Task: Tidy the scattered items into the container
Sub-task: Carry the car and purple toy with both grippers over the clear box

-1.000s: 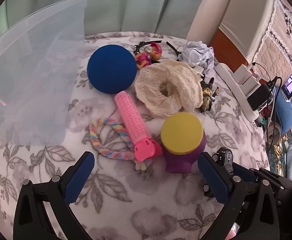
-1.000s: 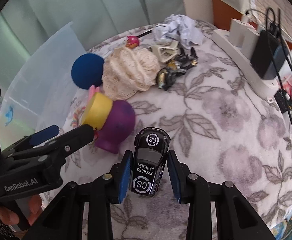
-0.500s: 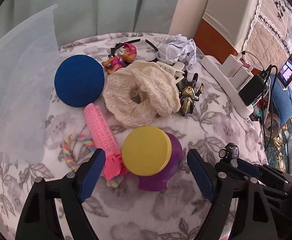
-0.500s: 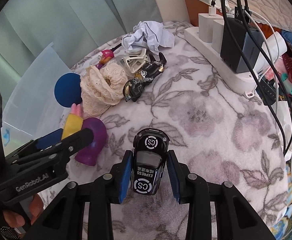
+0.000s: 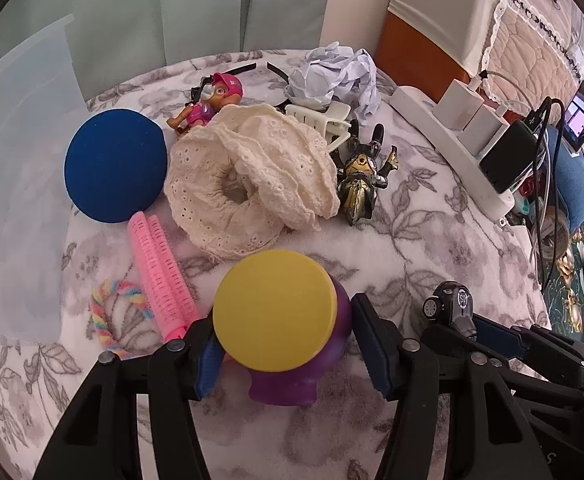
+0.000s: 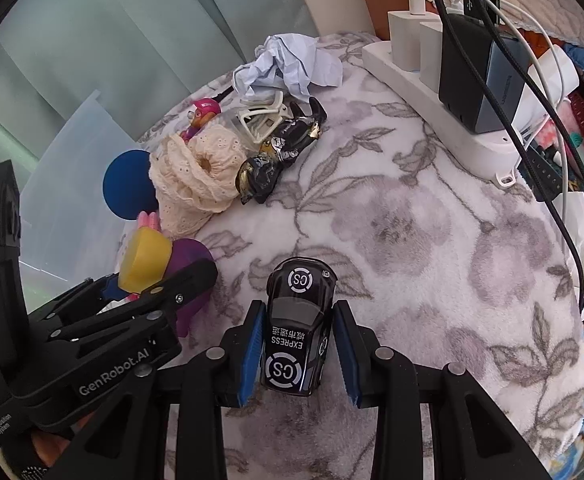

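Jaws on your left gripper (image 5: 284,354) stand spread around the purple toy with the yellow top (image 5: 280,312), one pad on each flank and neither clearly pressing yet; the toy stands upright on the floral surface (image 6: 431,216), right between the pads. To its left lie the pink hair roller (image 5: 160,276), long axis running away from you, and the rainbow rope ring (image 5: 110,312). Further left rises the clear plastic container (image 5: 16,184), so the left gripper is the nearer one for the drop.

Moving right: the blue ball (image 5: 116,166), the cream lace scrunchie (image 5: 248,180), a pink pup figure (image 5: 212,100), a white claw clip (image 5: 323,120), a gold-and-black figure (image 5: 361,178) and crumpled paper (image 5: 331,72).

Your right gripper (image 6: 297,350) pinches the black toy car (image 6: 295,328) by its sides, pads close against the bodywork, nose pointing away from you along the fingers. Its roof reads "EXPRESS" above Chinese characters, with "CS" roundels on bonnet and boot. The left gripper's arm reads "GenRobot.AI".

At far right, a white power strip (image 6: 443,120) carries chargers and cables.
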The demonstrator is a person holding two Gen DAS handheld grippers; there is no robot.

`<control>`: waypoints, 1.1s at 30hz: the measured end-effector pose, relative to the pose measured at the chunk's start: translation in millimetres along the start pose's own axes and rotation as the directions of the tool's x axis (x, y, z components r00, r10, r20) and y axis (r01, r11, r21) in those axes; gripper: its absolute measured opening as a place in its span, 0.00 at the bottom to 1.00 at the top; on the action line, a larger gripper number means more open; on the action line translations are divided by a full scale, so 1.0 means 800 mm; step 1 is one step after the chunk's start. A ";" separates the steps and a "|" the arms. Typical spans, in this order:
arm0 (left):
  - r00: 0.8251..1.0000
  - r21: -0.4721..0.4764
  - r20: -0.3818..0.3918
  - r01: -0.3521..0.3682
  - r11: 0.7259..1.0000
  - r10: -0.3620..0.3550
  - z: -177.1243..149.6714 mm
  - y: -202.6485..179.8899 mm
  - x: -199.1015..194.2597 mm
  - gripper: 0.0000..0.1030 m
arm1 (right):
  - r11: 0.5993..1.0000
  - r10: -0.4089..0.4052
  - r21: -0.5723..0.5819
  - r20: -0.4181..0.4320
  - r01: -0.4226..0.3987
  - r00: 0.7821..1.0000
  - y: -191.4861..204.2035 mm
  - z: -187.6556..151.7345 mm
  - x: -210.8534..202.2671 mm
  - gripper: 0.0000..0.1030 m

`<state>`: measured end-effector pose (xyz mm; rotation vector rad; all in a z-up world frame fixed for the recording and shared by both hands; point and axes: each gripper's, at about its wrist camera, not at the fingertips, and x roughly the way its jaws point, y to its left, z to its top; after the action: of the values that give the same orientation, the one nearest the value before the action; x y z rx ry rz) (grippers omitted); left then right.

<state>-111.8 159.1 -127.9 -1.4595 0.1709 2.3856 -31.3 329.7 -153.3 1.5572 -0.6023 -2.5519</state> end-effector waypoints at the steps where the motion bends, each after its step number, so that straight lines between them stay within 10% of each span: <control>1: 1.000 -0.002 0.002 0.000 1.000 0.000 -0.001 0.000 -0.001 0.59 | 1.000 0.000 0.000 -0.001 0.000 1.000 0.000 0.000 0.000 0.36; 33: 0.962 -0.090 0.273 0.046 0.995 -0.020 0.042 0.054 -0.174 0.58 | 0.987 0.025 -0.158 0.261 0.018 0.965 0.127 0.063 -0.138 0.36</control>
<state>-97.5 96.9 7.1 -1.1448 -0.0356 2.5665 -35.4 281.8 -2.6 1.1770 -0.4089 -2.7492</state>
